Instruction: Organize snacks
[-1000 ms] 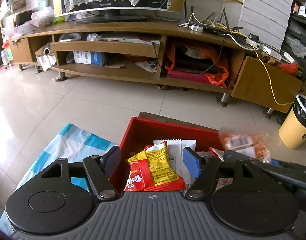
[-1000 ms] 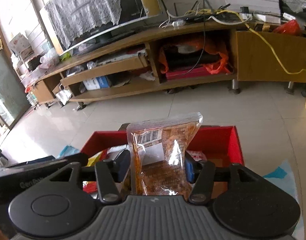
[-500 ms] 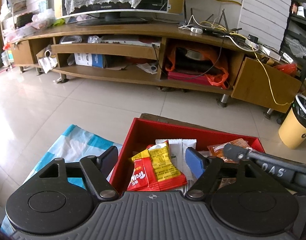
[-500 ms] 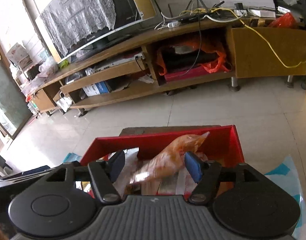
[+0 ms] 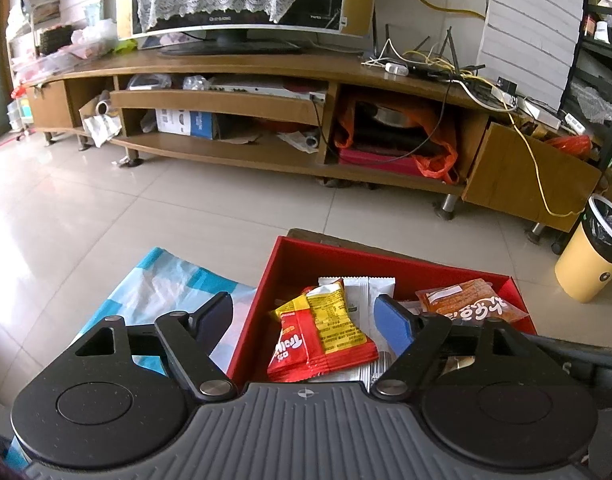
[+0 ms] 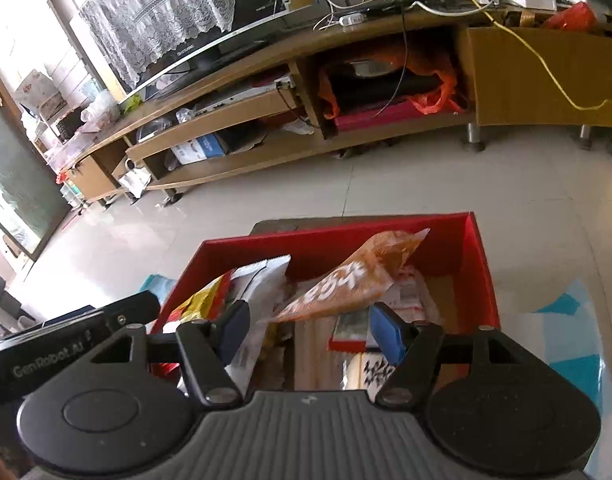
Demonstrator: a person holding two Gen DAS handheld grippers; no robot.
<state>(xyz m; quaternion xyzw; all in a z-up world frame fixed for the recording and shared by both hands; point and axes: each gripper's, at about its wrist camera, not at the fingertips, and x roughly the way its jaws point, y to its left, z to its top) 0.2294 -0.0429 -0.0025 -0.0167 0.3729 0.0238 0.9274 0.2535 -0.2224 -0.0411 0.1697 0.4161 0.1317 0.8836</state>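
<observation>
A red box [image 5: 290, 264] holds several snack packets. A red-and-yellow packet [image 5: 322, 332] lies in its left part with white packets [image 5: 370, 292] behind it. My left gripper [image 5: 304, 320] hovers above that packet, jaws opening, pads touching nothing. An orange packet [image 6: 354, 276] leans slantwise on the pile in the red box [image 6: 478, 264]; it also shows as the orange packet [image 5: 470, 304] at the box's right. My right gripper [image 6: 310, 330] stands open just behind its lower end, not pressing it.
The box sits on a small brown table [image 5: 306, 234] beside a blue-and-white sheet [image 5: 166, 280]. Beyond lie a tiled floor, a long wooden TV stand [image 5: 234, 68] and a yellow bin [image 5: 586, 264] at the right. The left gripper's black body [image 6: 66, 344] is close beside my right one.
The right gripper opened and let go of the orange packet, which fell from upright between the pads into the red box. The left jaws spread wider.
</observation>
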